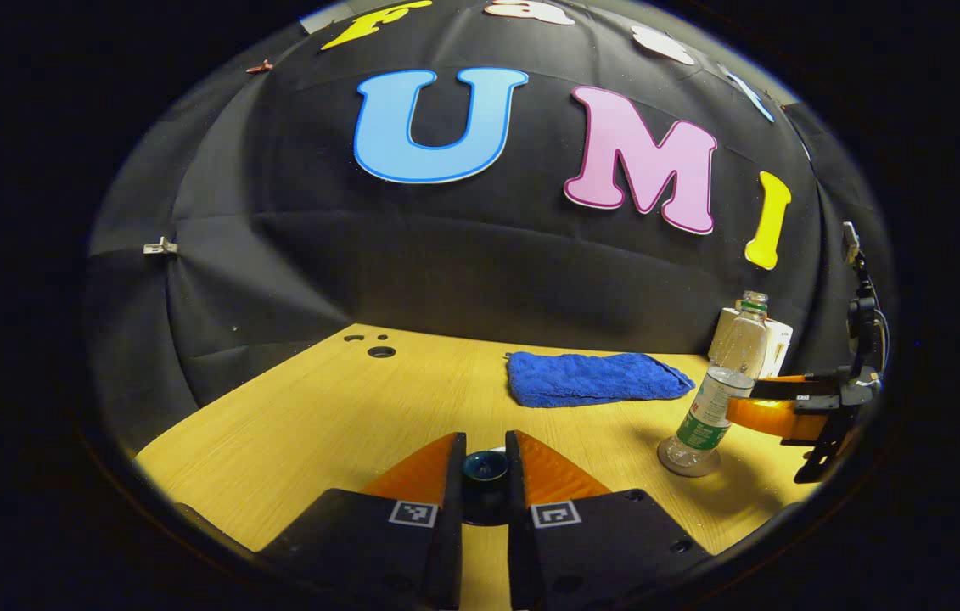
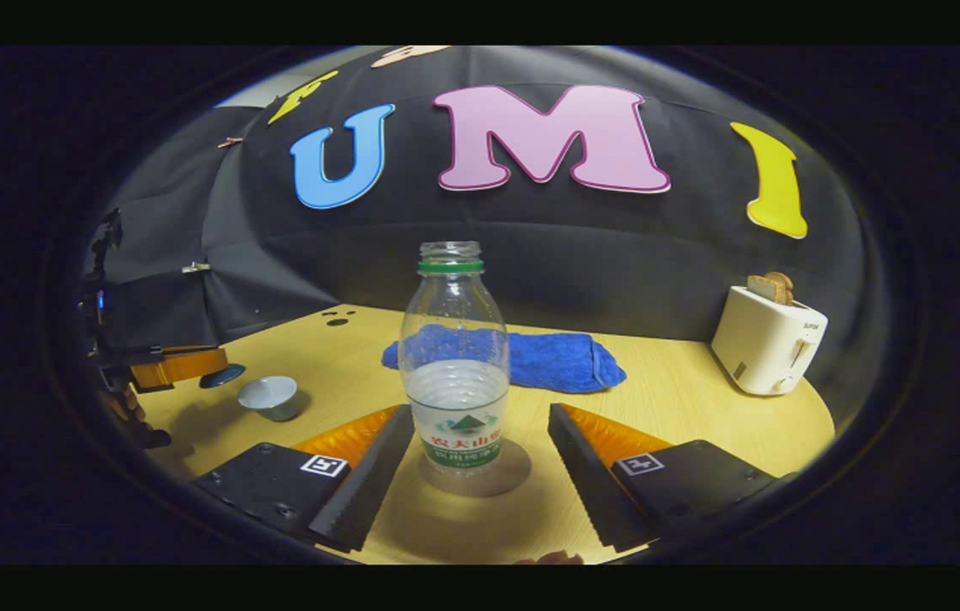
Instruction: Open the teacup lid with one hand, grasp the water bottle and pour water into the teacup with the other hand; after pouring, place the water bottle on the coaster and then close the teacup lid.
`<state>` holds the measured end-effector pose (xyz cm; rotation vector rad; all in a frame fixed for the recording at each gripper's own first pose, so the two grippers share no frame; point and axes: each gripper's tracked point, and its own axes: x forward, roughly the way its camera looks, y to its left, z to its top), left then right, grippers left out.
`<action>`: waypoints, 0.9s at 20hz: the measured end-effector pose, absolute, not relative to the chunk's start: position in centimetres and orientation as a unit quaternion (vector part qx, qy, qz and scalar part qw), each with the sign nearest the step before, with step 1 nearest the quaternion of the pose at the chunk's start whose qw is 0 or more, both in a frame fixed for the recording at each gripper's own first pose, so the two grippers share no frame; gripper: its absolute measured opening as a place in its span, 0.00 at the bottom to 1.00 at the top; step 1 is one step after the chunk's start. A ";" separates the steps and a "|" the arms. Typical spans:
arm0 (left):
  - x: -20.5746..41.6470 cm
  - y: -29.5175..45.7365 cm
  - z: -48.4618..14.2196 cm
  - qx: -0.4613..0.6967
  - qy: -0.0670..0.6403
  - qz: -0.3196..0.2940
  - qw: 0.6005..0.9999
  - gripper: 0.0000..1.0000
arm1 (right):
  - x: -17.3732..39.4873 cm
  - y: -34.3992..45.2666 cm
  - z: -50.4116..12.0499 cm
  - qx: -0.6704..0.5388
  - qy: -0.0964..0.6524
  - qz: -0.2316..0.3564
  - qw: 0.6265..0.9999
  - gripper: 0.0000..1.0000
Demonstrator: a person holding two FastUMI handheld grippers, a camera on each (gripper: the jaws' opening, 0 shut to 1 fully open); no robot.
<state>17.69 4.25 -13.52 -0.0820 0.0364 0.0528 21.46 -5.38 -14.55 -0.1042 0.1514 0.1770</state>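
The left gripper (image 1: pixel 485 475) is clamping the teacup lid (image 1: pixel 485 468). The right gripper (image 2: pixel 480 462), jaws apart, is flanking the water bottle (image 2: pixel 455 365) standing on the coaster (image 2: pixel 505 479) mid-bench; the teacup (image 2: pixel 269 396) is sitting toward the bench's (image 2: pixel 683 399) left edge.

**Two grippers, one closed tight, one spread wide**

In the left gripper view, the left gripper (image 1: pixel 485 462) filled the lower centre of the frame, its two fingers drawn close together with only a narrow gap, pinching a small dark round lid (image 1: pixel 485 469) between them. The right gripper (image 1: pixel 764 406) appeared at the far right edge of that view, reaching in sideways at mid-height. In the right gripper view, the right gripper (image 2: pixel 480 458) sat along the bottom, its fingers spread wide, apart from the bottle (image 2: pixel 455 365) between them. The left gripper (image 2: pixel 191 365) showed at the far left, level
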 end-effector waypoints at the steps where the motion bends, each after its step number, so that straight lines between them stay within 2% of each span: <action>1: 18.5 4.0 -13.7 -0.032 0.018 0.024 0.999 0.25 | 21.3 -5.6 -14.6 -0.053 0.078 0.088 0.992 0.96; 3: 19.8 3.4 -14.2 -0.025 0.021 0.018 0.999 0.26 | 20.9 -5.9 -14.8 -0.055 0.081 0.087 0.991 0.96; 4: 20.2 3.1 -14.6 -0.023 0.022 0.016 0.999 0.29 | 20.7 -5.9 -14.8 -0.056 0.081 0.086 0.991 0.98; 5: 20.5 2.9 -14.7 -0.020 0.023 0.015 0.999 0.26 | 20.4 -5.9 -14.9 -0.058 0.082 0.087 0.991 0.96; 11: 21.5 2.1 -16.0 0.001 0.031 0.008 0.999 0.22 | 19.1 -5.9 -16.1 -0.055 0.096 0.090 0.990 0.98; 12: 21.6 2.0 -16.1 0.003 0.031 0.006 1.000 0.26 | 19.0 -6.0 -16.3 -0.054 0.099 0.089 0.990 0.98; 13: 21.6 1.9 -16.1 0.005 0.031 0.003 1.000 0.23 | 19.0 -6.1 -16.4 -0.052 0.102 0.089 0.989 0.96; 17: 21.8 1.4 -16.4 0.021 0.031 -0.001 0.999 0.29 | 18.7 -6.4 -16.3 -0.045 0.102 0.082 0.990 0.98; 18: 21.8 1.5 -16.3 0.022 0.030 0.000 0.999 0.27 | 18.6 -6.5 -16.1 -0.043 0.102 0.081 0.991 0.98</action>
